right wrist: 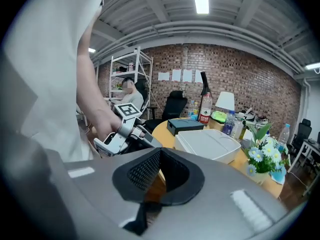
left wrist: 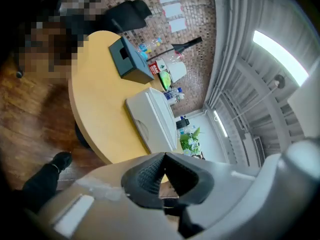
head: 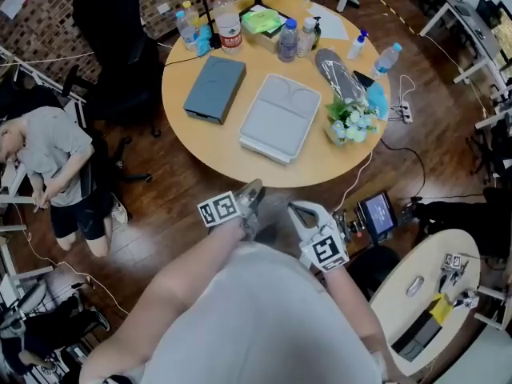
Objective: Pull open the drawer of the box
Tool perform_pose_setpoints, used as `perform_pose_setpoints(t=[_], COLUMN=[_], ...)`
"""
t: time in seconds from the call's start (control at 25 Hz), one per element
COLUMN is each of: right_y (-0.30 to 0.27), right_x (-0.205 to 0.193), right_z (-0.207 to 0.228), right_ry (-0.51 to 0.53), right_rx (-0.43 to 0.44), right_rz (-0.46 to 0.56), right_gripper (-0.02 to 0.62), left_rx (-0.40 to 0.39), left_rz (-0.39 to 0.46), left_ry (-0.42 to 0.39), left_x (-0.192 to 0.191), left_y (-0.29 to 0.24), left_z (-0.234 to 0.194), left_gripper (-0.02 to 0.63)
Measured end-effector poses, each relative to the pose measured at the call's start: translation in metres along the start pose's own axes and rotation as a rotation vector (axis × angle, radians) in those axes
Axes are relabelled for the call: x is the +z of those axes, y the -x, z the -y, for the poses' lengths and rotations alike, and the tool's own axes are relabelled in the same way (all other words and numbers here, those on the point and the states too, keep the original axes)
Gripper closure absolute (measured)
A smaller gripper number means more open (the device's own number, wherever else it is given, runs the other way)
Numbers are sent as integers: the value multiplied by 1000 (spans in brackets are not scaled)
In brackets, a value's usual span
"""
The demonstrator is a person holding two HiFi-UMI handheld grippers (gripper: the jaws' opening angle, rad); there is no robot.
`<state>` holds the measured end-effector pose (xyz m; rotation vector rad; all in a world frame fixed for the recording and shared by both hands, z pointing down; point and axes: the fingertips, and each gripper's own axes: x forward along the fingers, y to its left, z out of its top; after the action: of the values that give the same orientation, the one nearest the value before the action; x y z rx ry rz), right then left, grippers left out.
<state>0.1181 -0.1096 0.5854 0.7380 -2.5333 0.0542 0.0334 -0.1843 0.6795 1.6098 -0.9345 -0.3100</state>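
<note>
Left gripper (head: 253, 193) and right gripper (head: 303, 213) hang short of the table (head: 320, 170), each with jaws pressed together on nothing. The white box (head: 280, 117) sits mid-table, well apart from both. Its near end shows a curved notch (left wrist: 142, 129), likely the drawer pull. Best bet: open one gripper, come in level, brace the box. Flowers (head: 350, 120) crowd its right and a dark box (head: 214, 89) lies on its left.

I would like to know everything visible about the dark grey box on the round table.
The dark grey box is a flat, rectangular case with a matte, plastic-looking blue-grey shell. It lies flat on the round wooden table, left of the white box and apart from it. A side face turned toward the person shows a dark recess, probably the drawer's grip. The drawer looks closed. Only the table touches it.
</note>
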Motion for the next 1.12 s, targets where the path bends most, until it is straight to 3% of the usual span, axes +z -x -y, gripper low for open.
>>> perform_pose_setpoints(t=[0.32, 0.64, 0.76, 0.88, 0.92, 1.0, 1.12], right_y=[-26, -48, -50, -52, -53, -55, -55], right_x=[2, 10, 8, 6, 6, 7, 5], right_z=[15, 25, 26, 27, 28, 30, 30], right_ry=[72, 83, 79, 71, 70, 69, 63], right_rx=[83, 126, 141, 143, 141, 138, 143], right_rz=[-89, -117, -141, -148, -150, -152, -167], right_gripper=[591, 591, 591, 591, 591, 591, 591], left_rx=[-40, -123, -158, -258, -254, -243, -308], left_rz=[91, 225, 243, 257, 251, 241, 248], left_ry=[173, 292, 292, 375, 376, 375, 419], left_x=[14, 44, 53, 57, 55, 51, 53], left_y=[-31, -52, -58, -64, -66, -68, -73], left_z=[-13, -24, -24, -10, -12, -17, -9], left_gripper=[572, 458, 403, 357, 345, 330, 328])
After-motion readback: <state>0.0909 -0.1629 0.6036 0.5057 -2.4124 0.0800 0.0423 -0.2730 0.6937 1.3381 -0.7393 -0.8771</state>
